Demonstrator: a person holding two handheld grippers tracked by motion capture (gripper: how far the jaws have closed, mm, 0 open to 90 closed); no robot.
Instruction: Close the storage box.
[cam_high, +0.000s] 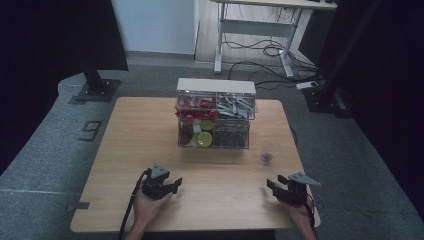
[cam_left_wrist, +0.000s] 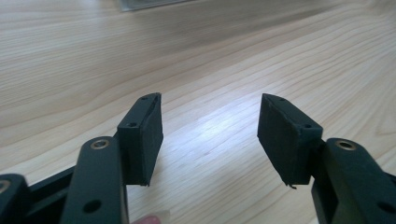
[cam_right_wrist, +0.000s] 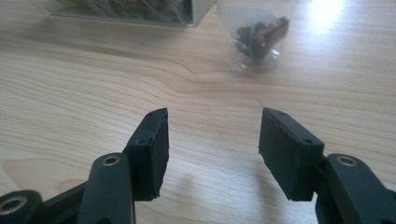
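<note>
A clear plastic organizer box (cam_high: 215, 114) with a pale lid stands at the far middle of the wooden table (cam_high: 130, 150); its compartments hold red pieces, grey metal parts, a green disc and dark bits. A small clear bag of dark pieces (cam_high: 265, 157) (cam_right_wrist: 257, 37) lies to its right. My left gripper (cam_high: 175, 183) (cam_left_wrist: 210, 135) rests open near the front left, nothing between its jaws. My right gripper (cam_high: 271, 182) (cam_right_wrist: 212, 149) is open near the front right, pointing toward the bag, well short of it.
The organizer's front edge (cam_right_wrist: 126, 14) shows at the top of the right gripper view. Beyond the table stand a white desk frame (cam_high: 250, 30) with cables on the grey floor and dark stands (cam_high: 95, 80) at both sides. Bare wood lies between the grippers.
</note>
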